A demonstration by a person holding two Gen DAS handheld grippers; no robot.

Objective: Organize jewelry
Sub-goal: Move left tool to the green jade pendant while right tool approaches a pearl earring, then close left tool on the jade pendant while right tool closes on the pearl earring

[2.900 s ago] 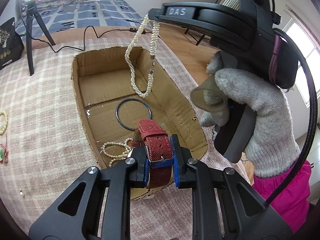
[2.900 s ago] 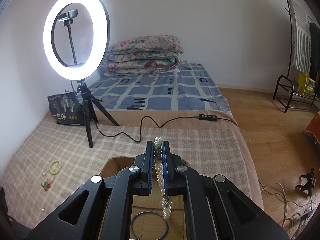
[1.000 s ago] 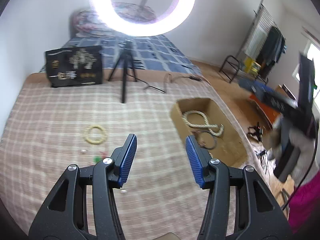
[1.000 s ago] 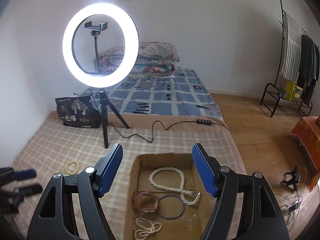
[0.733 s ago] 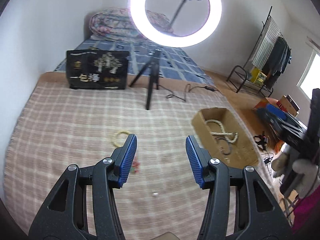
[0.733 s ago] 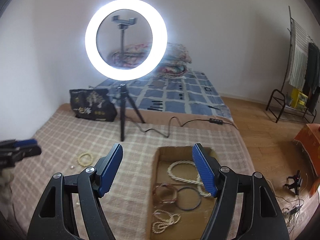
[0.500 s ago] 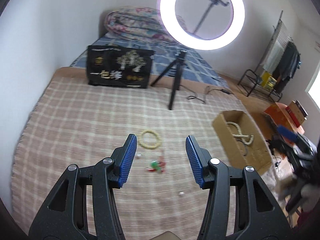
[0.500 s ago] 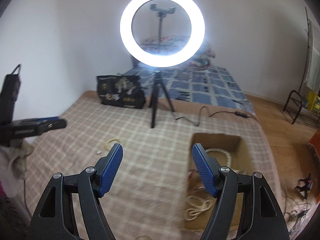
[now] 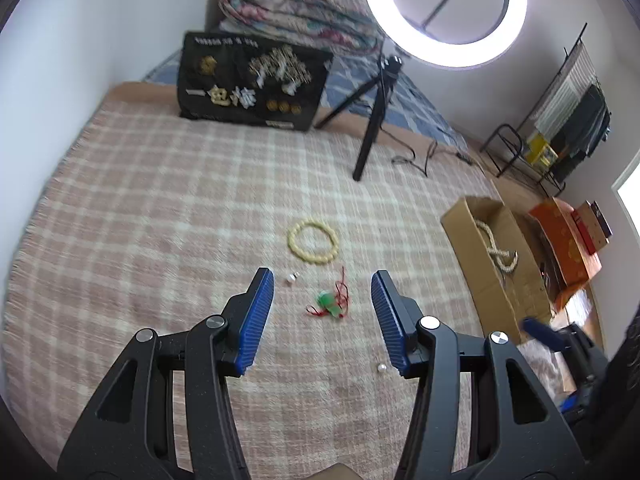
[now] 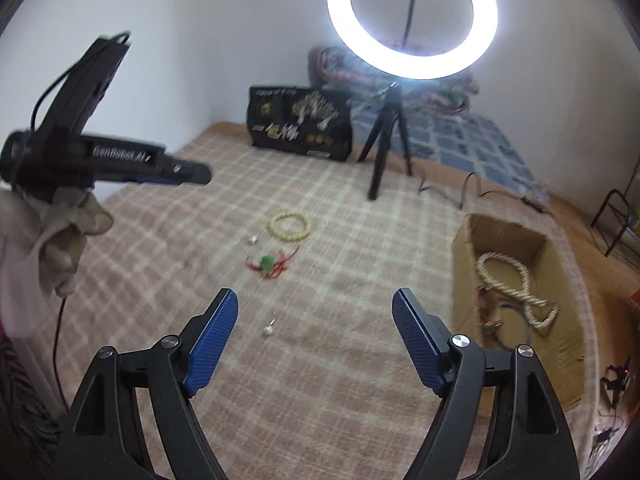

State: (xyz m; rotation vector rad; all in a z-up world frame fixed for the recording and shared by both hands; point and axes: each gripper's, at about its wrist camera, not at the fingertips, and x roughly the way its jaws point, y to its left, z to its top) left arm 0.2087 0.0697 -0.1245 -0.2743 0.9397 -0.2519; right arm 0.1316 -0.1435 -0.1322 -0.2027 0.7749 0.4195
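Left hand-held gripper (image 9: 322, 312): jaws wide apart, empty, above the plaid blanket (image 9: 160, 208).
Charm (image 9: 330, 301): green with red cord, lying on the blanket between the left jaws in the left wrist view, apart from both pads.
Bracelet (image 9: 314, 242): cream beads, flat on the blanket just beyond the charm.
Small bead (image 9: 292, 278): near the left pad tip, beside the charm.
Second bead (image 9: 382, 368): on the blanket close under the right pad of the left hand-held gripper.
Right hand-held gripper (image 10: 315, 338): jaws wide apart, empty; a bead (image 10: 267, 331) lies between them, nearer the left pad.
Charm, right view (image 10: 266, 263): ahead of the right jaws, well apart; bracelet (image 10: 290, 225) beyond it.
Box (image 10: 464, 276): cardboard, open, to the right of the right hand-held gripper; holds a rope necklace (image 10: 516, 280) and other pieces, blurred.
Box, left view (image 9: 476, 264): far right of the blanket.
Background: ring light (image 10: 412, 20) on a tripod, black bag (image 10: 300, 122) beside it.
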